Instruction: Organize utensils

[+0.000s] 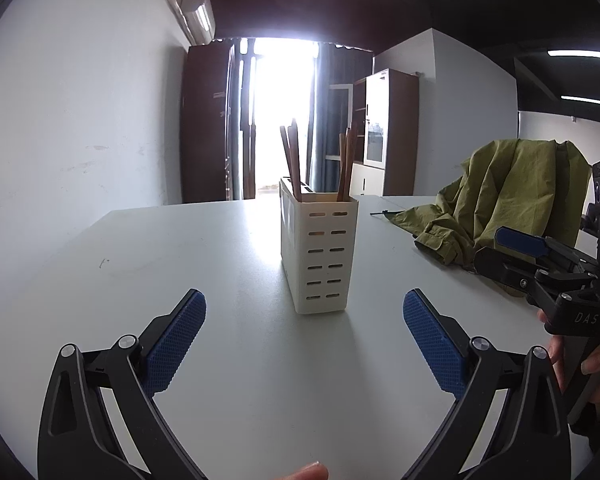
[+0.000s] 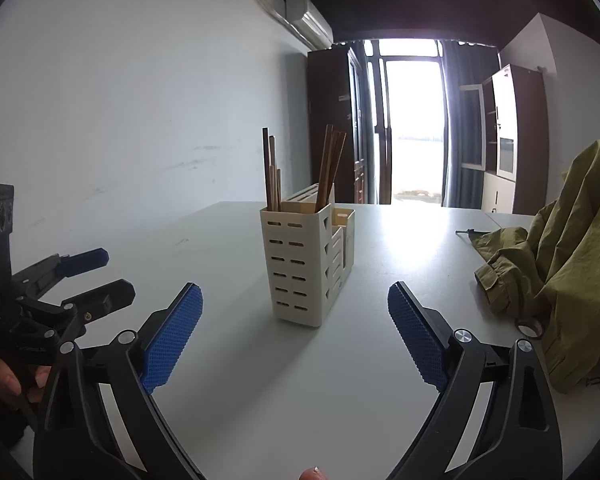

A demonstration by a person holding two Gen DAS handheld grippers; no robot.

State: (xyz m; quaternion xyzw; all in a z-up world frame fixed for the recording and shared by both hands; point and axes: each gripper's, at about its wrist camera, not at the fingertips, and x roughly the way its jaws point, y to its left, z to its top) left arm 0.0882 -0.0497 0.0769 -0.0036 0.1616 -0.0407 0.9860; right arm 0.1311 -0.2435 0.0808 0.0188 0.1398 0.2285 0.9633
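The cream utensil holder (image 1: 319, 254) stands upright mid-table (image 1: 204, 264), brown chopsticks (image 1: 294, 160) upright inside. Left gripper (image 1: 304, 344) at six o'clock and right gripper (image 2: 294, 336) both gape wide, grasping nothing. A green jacket (image 1: 512, 204) lies at three o'clock.
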